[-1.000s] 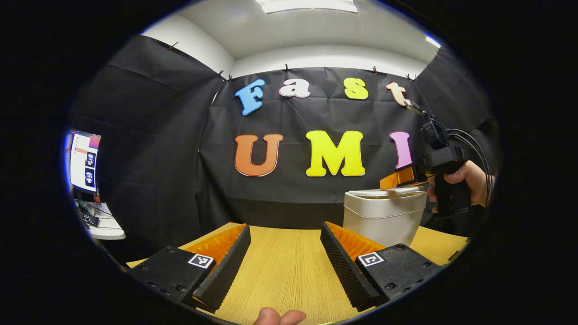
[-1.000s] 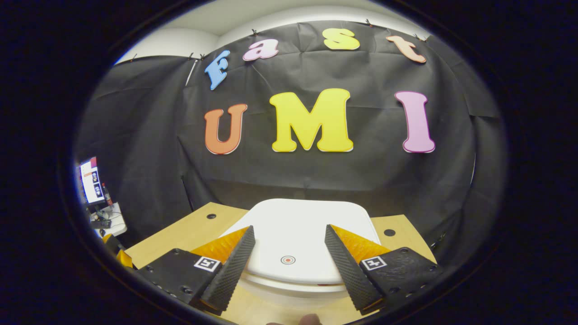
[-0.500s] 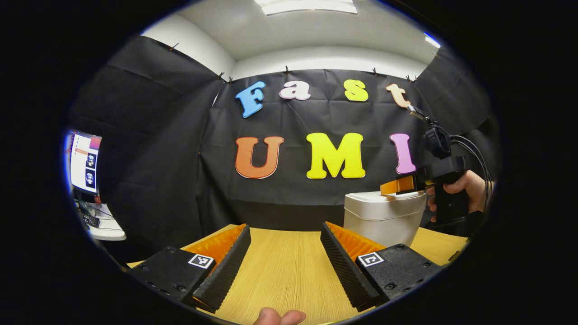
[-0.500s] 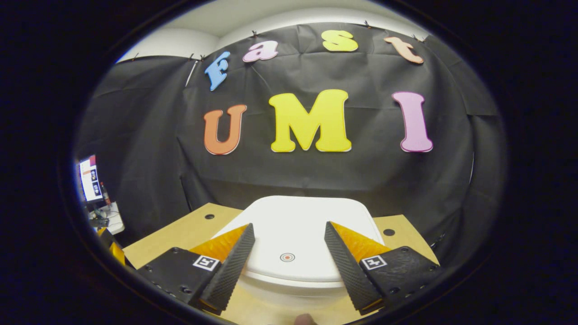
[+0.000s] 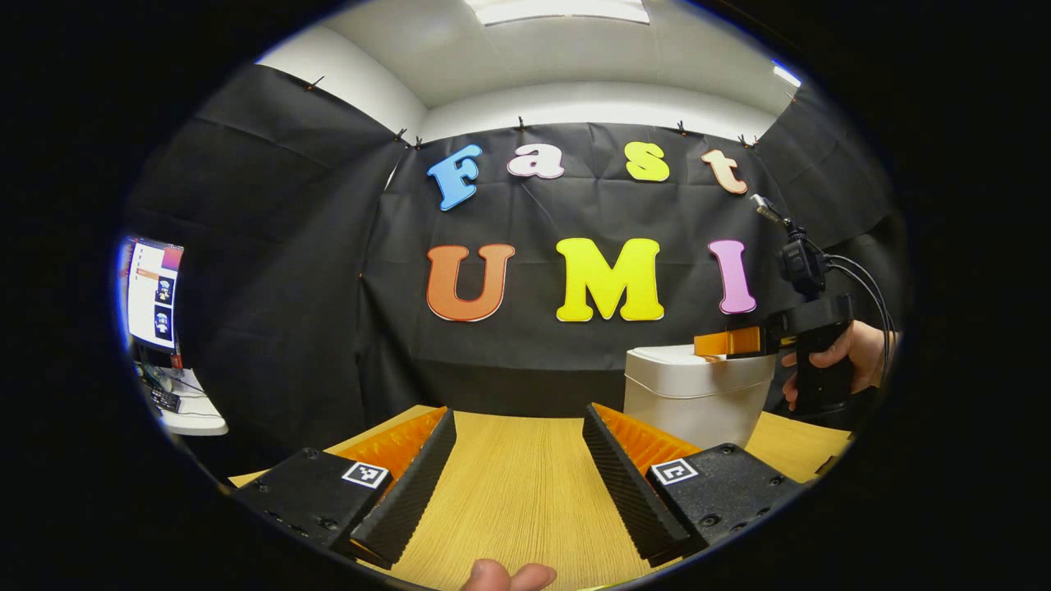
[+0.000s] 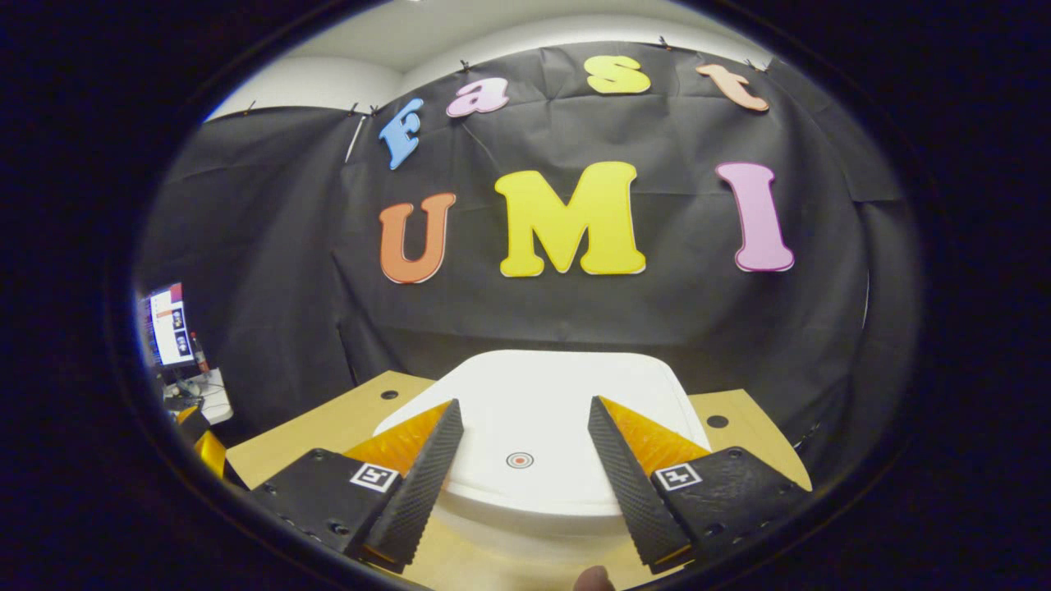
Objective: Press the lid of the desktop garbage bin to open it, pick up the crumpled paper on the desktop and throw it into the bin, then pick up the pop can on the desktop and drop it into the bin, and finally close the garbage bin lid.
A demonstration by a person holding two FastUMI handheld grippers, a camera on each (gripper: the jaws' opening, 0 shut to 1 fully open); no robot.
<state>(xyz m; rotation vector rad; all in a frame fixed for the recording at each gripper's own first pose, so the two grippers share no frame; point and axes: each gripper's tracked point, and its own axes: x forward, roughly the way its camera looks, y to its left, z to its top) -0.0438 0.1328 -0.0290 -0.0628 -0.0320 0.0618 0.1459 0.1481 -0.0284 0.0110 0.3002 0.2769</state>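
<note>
A white desktop bin (image 5: 696, 398) stands on the wooden table (image 5: 517, 484) at the right, with its lid (image 6: 550, 394) lying flat and shut. My right gripper (image 6: 524, 404) is open and hovers just over the near half of the lid, its fingers on either side of a small red ring mark (image 6: 519, 460). In the left gripper view the right gripper (image 5: 708, 343) reaches over the bin's top from the right, held by a hand (image 5: 854, 353). My left gripper (image 5: 517, 412) is open over bare table, left of the bin, with nothing between its fingers.
A monitor (image 5: 154, 294) and a white side desk (image 5: 193, 414) stand outside the booth at far left. The tabletop has round holes (image 6: 717, 421) beside the bin. Black cloth walls close the back and sides. A thumb tip (image 5: 505, 574) shows at the bottom edge.
The bin lid, slightly raised a second ago, has gone down flat. The right gripper has dropped a little and drawn back to the right. The left gripper has stayed put.
</note>
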